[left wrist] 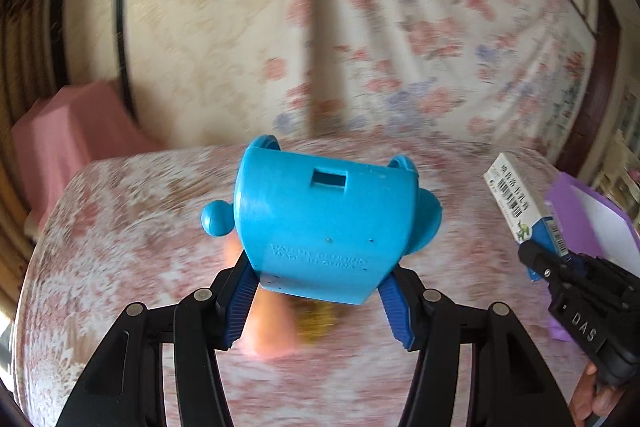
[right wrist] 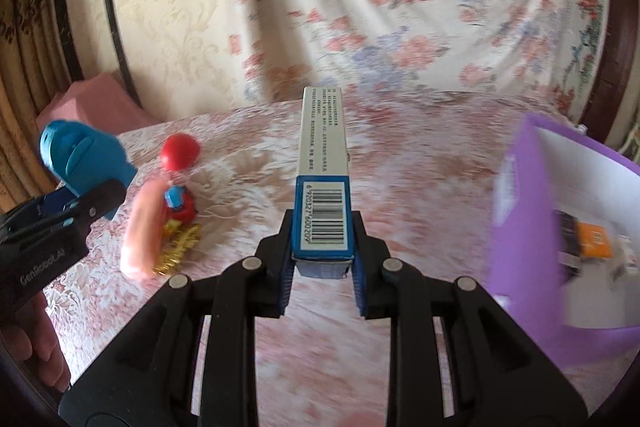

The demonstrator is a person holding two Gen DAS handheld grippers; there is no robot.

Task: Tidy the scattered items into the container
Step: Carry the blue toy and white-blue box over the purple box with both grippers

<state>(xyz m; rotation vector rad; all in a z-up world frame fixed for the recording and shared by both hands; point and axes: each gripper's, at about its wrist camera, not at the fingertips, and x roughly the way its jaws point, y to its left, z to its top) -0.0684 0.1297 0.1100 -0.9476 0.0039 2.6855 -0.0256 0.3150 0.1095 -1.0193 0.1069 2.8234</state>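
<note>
My left gripper (left wrist: 318, 287) is shut on a blue plastic toy (left wrist: 324, 223) and holds it above the floral table; it also shows at the left of the right wrist view (right wrist: 80, 163). My right gripper (right wrist: 322, 259) is shut on a long white and blue box (right wrist: 323, 187) with a barcode, held above the table; the box also shows at the right of the left wrist view (left wrist: 524, 211). The purple container (right wrist: 520, 227) stands at the right, open, with an orange item (right wrist: 592, 239) inside. A red ball (right wrist: 180, 151), a pink sausage-shaped item (right wrist: 142, 231), a red and blue toy (right wrist: 182, 207) and gold tinsel (right wrist: 180, 243) lie on the table.
The table carries a pink floral cloth (right wrist: 400, 163). A pink stool (left wrist: 68, 131) stands beyond the table's left edge. A floral sheet (right wrist: 400, 7) hangs behind the table. A dark wooden frame (left wrist: 600, 75) stands at the far right.
</note>
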